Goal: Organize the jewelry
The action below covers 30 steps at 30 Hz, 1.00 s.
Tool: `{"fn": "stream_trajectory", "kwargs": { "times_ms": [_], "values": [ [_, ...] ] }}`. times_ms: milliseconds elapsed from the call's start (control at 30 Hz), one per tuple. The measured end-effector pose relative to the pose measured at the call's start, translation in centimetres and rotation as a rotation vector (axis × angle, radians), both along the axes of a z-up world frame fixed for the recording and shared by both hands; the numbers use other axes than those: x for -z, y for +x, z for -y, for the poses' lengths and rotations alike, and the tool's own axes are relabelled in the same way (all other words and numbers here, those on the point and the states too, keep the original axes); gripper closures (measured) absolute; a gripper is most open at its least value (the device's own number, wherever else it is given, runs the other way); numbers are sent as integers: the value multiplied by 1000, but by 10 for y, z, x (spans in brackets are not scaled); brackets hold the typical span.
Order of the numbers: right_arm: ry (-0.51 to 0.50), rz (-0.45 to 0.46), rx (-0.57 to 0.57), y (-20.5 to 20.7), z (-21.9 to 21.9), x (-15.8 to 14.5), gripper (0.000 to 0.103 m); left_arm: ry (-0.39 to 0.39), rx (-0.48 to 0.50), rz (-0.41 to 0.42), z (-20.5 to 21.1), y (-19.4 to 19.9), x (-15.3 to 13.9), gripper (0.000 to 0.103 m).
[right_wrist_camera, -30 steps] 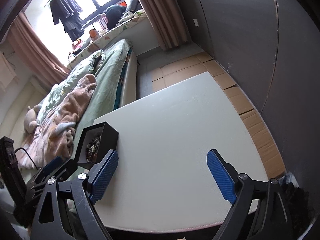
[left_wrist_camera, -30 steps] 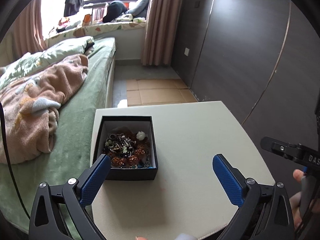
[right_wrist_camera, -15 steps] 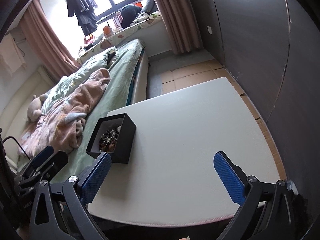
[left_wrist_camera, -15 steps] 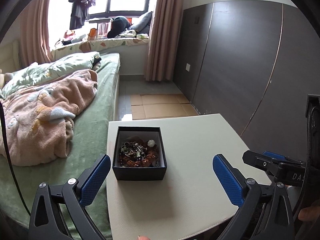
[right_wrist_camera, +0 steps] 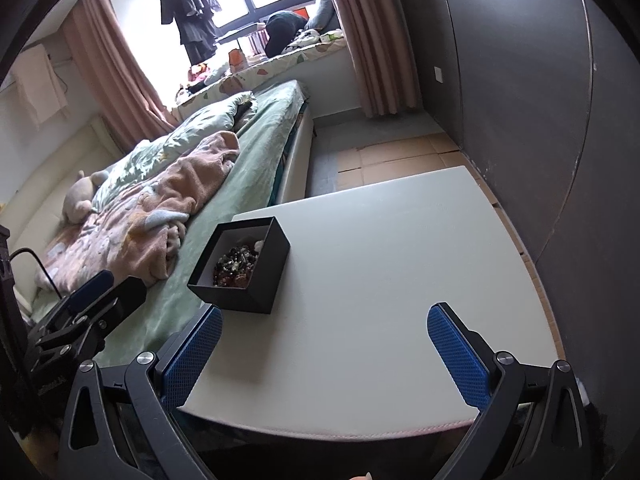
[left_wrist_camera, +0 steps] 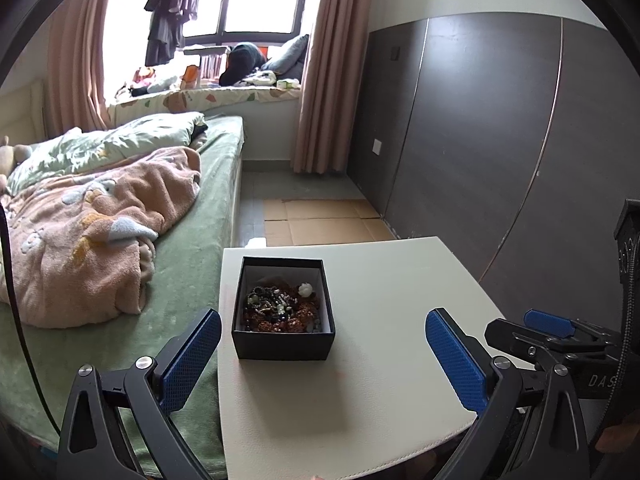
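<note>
Jewelry (left_wrist_camera: 280, 306) lies heaped in a small black box (left_wrist_camera: 283, 342) near the left edge of a pale table (left_wrist_camera: 384, 360), with nothing yet taken out of it. The left gripper (left_wrist_camera: 320, 354) hovers low at the table's near edge with its blue-padded jaws spread wide and empty, and the box sits straight ahead, slightly left of the midline between the pads. The right gripper (right_wrist_camera: 326, 350), likewise spread and holding nothing, looks across the bare middle of the table (right_wrist_camera: 400, 272); from there the box (right_wrist_camera: 244, 264) lies ahead and to the left, turned corner-on. The left gripper appears the nearer of the two and is squared to the box's front wall, so a first reach into the pile would seem to fall to it.

The box is open-topped, roughly square, with a pale lining. Inside is a tangle of dark and reddish-brown beads, some light beads, and one white flower-shaped piece toward the far right corner; separate items cannot be told apart. No tray or second container shows on the table. A bed (left_wrist_camera: 192, 248) with a pink blanket (left_wrist_camera: 92, 236) runs along the table's left side
</note>
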State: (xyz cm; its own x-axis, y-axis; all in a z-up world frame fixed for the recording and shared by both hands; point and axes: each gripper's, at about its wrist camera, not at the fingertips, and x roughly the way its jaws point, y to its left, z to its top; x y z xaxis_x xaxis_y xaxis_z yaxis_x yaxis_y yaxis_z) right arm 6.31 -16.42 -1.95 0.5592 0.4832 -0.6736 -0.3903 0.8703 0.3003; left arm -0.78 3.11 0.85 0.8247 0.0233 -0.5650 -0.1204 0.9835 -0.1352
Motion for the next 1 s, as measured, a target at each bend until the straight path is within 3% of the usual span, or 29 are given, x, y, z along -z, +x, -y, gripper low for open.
{"fn": "stream_trajectory", "kwargs": {
  "times_ms": [767, 1000],
  "values": [
    [10, 33, 25, -9, 11, -8, 0, -7, -18, 2, 0, 0, 0, 1],
    [-38, 54, 23, -8, 6, -9, 0, 19, -36, -3, 2, 4, 2, 1]
  ]
}}
